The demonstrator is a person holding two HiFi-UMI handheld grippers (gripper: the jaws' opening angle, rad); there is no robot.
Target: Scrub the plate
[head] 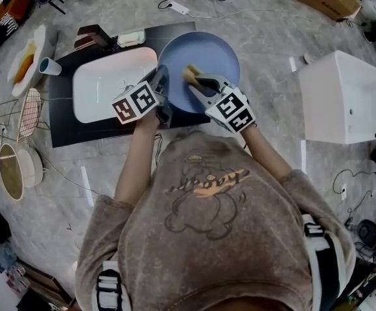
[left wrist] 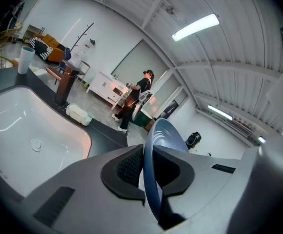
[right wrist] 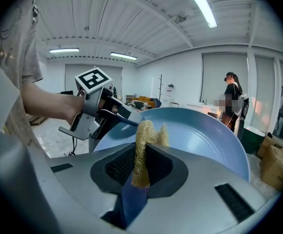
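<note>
The jaws of the left gripper (left wrist: pixel 149 172) clamp the rim of the blue plate (head: pixel 207 54), tilted over the dark bench (head: pixel 65 131) beside the white basin (head: pixel 100 86), while the right gripper (right wrist: pixel 139 167) pinches a yellow sponge (right wrist: pixel 142 135) at the plate's face.

Your head camera looked steeply down; cameras on your left tool (head: pixel 163 86) and right tool (head: pixel 199 81) faced closely along their jaws, all sharing the plate (head: pixel 204 57).

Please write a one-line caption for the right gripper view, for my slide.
Right gripper holds a yellow scrub sponge at a blue plate that the left gripper clamps by its rim.
</note>
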